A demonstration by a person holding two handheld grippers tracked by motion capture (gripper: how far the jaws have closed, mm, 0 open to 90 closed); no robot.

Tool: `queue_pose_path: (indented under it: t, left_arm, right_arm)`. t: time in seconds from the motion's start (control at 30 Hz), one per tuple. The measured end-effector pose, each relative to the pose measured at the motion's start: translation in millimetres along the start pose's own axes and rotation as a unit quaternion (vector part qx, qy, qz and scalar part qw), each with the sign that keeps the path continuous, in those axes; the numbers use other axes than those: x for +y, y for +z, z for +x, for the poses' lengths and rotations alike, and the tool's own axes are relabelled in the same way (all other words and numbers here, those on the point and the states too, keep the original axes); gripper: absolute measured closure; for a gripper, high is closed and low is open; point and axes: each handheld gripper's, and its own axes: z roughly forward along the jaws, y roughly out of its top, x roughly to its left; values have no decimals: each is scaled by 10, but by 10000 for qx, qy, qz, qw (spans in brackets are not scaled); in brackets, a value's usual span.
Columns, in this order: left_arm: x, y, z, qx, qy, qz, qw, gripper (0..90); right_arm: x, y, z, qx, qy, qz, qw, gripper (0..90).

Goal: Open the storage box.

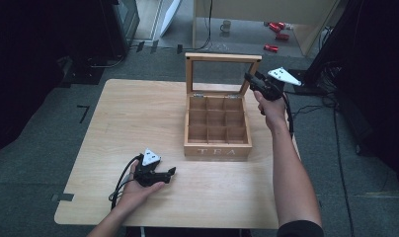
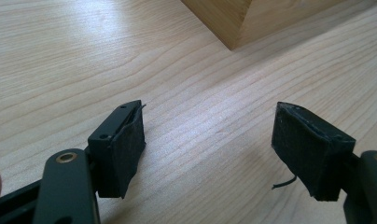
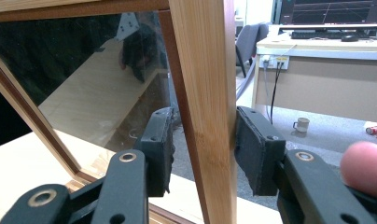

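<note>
A wooden tea box [image 1: 217, 148] marked TEA stands on the table [image 1: 133, 113] with its several compartments empty. Its glass-paned lid [image 1: 222, 58] stands upright and open. My right gripper [image 1: 249, 79] is at the lid's right edge. In the right gripper view the gripper [image 3: 203, 149] is shut on the lid's wooden frame [image 3: 200, 70], one pad on each side. My left gripper [image 1: 172, 172] rests low over the table near the box's front left corner. In the left gripper view it [image 2: 210, 140] is open with bare wood between its pads, and the box corner [image 2: 233, 18] lies ahead.
On the floor beyond the table are a mug [image 1: 226, 25] and some red items [image 1: 276, 27]. Dark equipment stands at the far left and right. The right gripper view shows a desk [image 3: 326, 70] and the mug [image 3: 300, 125] behind the lid.
</note>
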Motion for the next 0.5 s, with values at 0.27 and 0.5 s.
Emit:
queue_pose_path:
  t: [0.27, 0.5]
  left_arm:
    - [-1, -1, 0, -5, 7, 1, 10000, 261]
    - [-6, -2, -21, 93, 55, 11, 9999, 259]
  right_arm:
    - [33, 87, 10, -204, 11, 40, 9998, 594]
    - [76, 201, -19, -354, 61, 122, 9993, 615]
